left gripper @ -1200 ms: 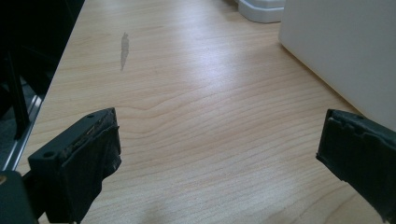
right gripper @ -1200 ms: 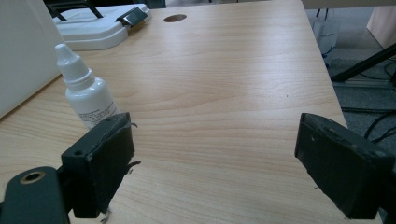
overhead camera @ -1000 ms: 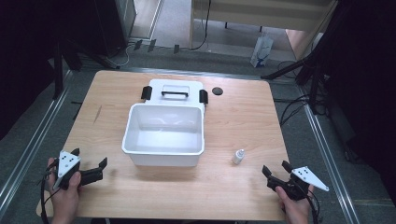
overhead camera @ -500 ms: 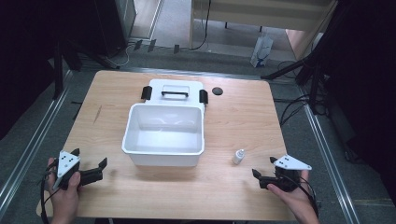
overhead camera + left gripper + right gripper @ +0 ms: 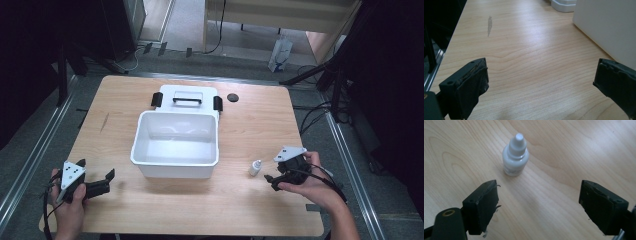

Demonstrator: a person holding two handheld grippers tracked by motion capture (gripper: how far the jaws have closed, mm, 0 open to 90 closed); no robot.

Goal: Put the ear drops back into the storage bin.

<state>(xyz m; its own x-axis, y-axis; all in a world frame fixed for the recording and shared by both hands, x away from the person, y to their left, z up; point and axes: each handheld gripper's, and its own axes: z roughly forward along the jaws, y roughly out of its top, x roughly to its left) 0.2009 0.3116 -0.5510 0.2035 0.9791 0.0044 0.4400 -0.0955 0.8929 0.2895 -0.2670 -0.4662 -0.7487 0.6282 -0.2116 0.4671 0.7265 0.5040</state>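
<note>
- The tabletop [image 5: 250, 210] is light wood, and most of its middle is taken up by the white bin [image 5: 175, 145], which sits open and looks empty, with its white lid [image 5: 187, 97] lying flat just behind it.
- Right claw [image 5: 269, 182] is the one that matters here. It's on the right side near the front edge, pointing left toward the little dropper bottle [image 5: 255, 168]. Its jaws stand wide apart with nothing between them.
- Left claw [image 5: 108, 176] is way over at the front left corner, also spread open and empty, aimed at the bin's near corner. It's well apart from the bottle, with the bin's front wall closer to it than anything else, so the right hand is clearly the nearer one.
- The small dropper bottle [image 5: 515, 155] stands upright on the wood, cap up, just right of the bin's front right corner and not touching it.
- In the right gripper view the bottle sits ahead of the jaws and a bit toward the left one, not yet between them. Looks to me like the claw needs to push forward and shift slightly that way so the pads land on either side of the upright body.
</note>
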